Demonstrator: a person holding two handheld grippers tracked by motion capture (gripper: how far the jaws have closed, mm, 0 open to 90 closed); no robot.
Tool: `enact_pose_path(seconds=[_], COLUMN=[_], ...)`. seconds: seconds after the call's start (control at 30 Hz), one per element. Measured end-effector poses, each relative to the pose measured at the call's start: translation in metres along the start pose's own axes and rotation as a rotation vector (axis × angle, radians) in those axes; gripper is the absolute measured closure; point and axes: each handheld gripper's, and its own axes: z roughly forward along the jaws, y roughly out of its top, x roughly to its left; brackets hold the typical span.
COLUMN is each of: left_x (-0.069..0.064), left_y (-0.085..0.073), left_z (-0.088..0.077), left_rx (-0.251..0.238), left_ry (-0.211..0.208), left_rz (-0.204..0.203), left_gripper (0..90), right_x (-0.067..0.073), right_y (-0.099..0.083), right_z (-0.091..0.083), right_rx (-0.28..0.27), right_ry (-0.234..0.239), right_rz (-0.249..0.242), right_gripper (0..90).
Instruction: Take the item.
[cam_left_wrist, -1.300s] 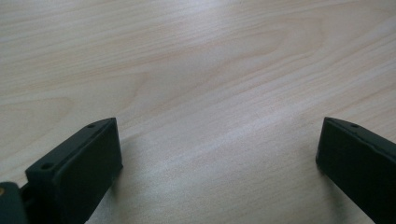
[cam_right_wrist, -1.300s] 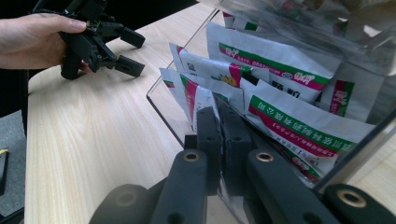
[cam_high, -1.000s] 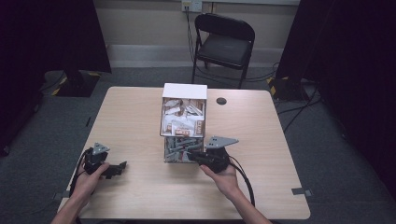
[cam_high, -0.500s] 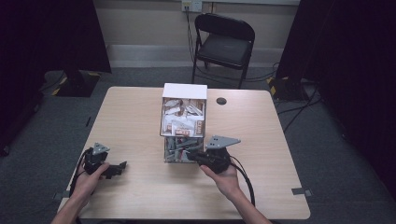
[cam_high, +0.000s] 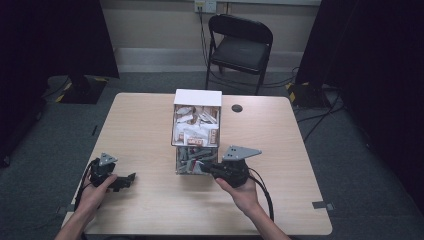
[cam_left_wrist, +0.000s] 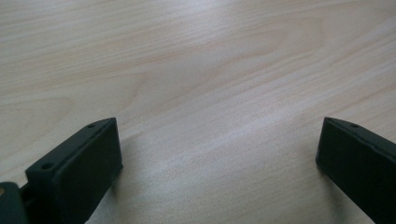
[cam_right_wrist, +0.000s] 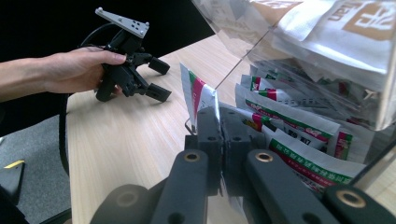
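A packet gets pinched at the clear box on the wooden table.

The right gripper (cam_right_wrist: 219, 122) pinches a packet (cam_right_wrist: 198, 95) at the clear box (cam_high: 196, 131). The left gripper (cam_high: 119, 181) rests spread wide on the table (cam_high: 140, 125), near the box; a chair (cam_high: 239, 47) stands behind.

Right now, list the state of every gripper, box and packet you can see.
Right gripper: shut on a white sachet with green and pink print, pinched upright.
Left gripper: open, nothing between the jaws, over the wooden table.
Clear two-tier plastic box: upright, both tiers full of sachets.
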Motion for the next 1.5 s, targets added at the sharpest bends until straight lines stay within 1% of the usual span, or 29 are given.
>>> enact_pose_path(seconds=[0.2, 0.33, 0.53, 0.6, 0.87, 1.03, 1.33, 1.5], left_x=[0.0, 0.0, 0.0, 0.0, 0.0, 0.0, 0.0, 0.0], left_y=[0.0, 0.0, 0.0, 0.0, 0.0, 0.0, 0.0, 0.0], left_z=[0.0, 0.0, 0.0, 0.0, 0.0, 0.0, 0.0, 0.0], left_rx=[0.0, 0.0, 0.0, 0.0, 0.0, 0.0, 0.0, 0.0], left_ry=[0.0, -0.001, 0.0, 0.0, 0.0, 0.0, 0.0, -0.001], left_rz=[0.0, 0.0, 0.0, 0.0, 0.0, 0.0, 0.0, 0.0], left_gripper=[0.0, 0.0, 0.0, 0.0, 0.0, 0.0, 0.0, 0.0], right_x=[0.0, -0.001, -0.002, -0.002, -0.009, -0.013, -0.018, -0.022], right_y=[0.0, -0.001, -0.003, -0.003, -0.007, -0.006, -0.006, -0.007], right_z=[-0.005, -0.011, -0.021, -0.024, -0.039, -0.048, -0.059, -0.066], right_rx=[-0.003, -0.007, -0.003, -0.01, -0.035, -0.05, -0.062, -0.065], right_ry=[-0.003, -0.007, -0.023, -0.026, -0.046, -0.059, -0.078, -0.1], right_rz=[0.003, 0.013, 0.012, 0.014, 0.046, 0.054, 0.061, 0.064], right_gripper=[88.6, 88.6, 88.6, 88.6, 88.7, 88.7, 88.7, 88.7])
